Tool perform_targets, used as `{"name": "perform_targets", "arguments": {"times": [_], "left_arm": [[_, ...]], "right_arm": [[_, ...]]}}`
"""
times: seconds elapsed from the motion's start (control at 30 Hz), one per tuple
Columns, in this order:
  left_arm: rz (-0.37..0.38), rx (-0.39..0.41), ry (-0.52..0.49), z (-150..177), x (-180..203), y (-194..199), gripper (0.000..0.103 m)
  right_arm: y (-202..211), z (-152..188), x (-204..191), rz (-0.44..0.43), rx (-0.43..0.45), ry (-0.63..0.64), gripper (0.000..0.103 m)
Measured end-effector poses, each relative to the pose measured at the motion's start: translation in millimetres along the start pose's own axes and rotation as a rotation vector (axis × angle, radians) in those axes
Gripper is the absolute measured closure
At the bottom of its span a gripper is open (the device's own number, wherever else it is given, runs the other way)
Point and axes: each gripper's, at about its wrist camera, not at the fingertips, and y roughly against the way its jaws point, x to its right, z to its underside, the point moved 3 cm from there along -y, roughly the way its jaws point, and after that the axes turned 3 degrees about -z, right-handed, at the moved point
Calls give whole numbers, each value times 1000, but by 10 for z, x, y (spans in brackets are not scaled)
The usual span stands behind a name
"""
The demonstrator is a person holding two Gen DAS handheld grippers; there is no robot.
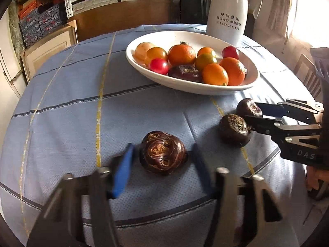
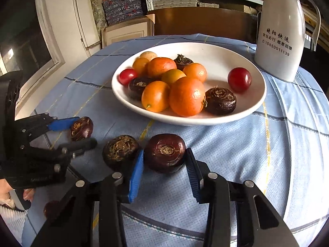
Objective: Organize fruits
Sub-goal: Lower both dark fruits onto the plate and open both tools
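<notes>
The left gripper [image 1: 162,156] sits low over the blue checked tablecloth [image 1: 72,113], its fingers spread apart on either side of a dark water chestnut [image 1: 162,152] that rests on the cloth. A clear gap shows on the left-hand side of that chestnut; on the other side the finger looks very close, and contact cannot be told. To the left of this gripper the cloth runs bare out to the rounded table edge, giving free space there.

Further right lie two more chestnuts close together: a middle chestnut [image 2: 120,149] and a right-hand chestnut [image 2: 165,153]. The right gripper [image 2: 164,162] has its fingers parted around the right-hand one, with the left blue pad [image 2: 135,177] slipped into the narrow space between the two chestnuts and just beside both. The middle chestnut crowds that pad, so there is little room on that side. To the right of this gripper the cloth is bare as far as the table edge. One more dark chestnut [image 2: 51,209] lies near the front edge of the table, partly hidden behind the gripper body.

Behind all of them stands a white bowl [image 2: 236,61] holding oranges [image 2: 186,96], small yellow-orange fruits, red cherry tomatoes [image 2: 239,79] and several chestnuts. Its near rim lies close to the right-hand chestnut. A white jug [image 2: 279,41] with printed lettering stands behind the bowl to the right.
</notes>
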Motion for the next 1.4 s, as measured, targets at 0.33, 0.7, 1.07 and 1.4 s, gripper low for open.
{"name": "perform_targets", "arguments": {"times": [0.33, 0.7, 1.07, 1.4], "left_arm": [[-6, 102, 47, -85, 17, 288, 59], [4, 155, -5, -1418, 130, 29, 58], [6, 63, 16, -1825, 54, -889, 41], [-23, 124, 93, -1194, -78, -165, 28]], "right_arm": [[415, 1, 66, -34, 113, -34, 62], [413, -961, 752, -27, 200, -182, 62], [-344, -1261, 1121, -46, 132, -258, 50], [110, -1065, 781, -47, 169, -213, 42]]}}
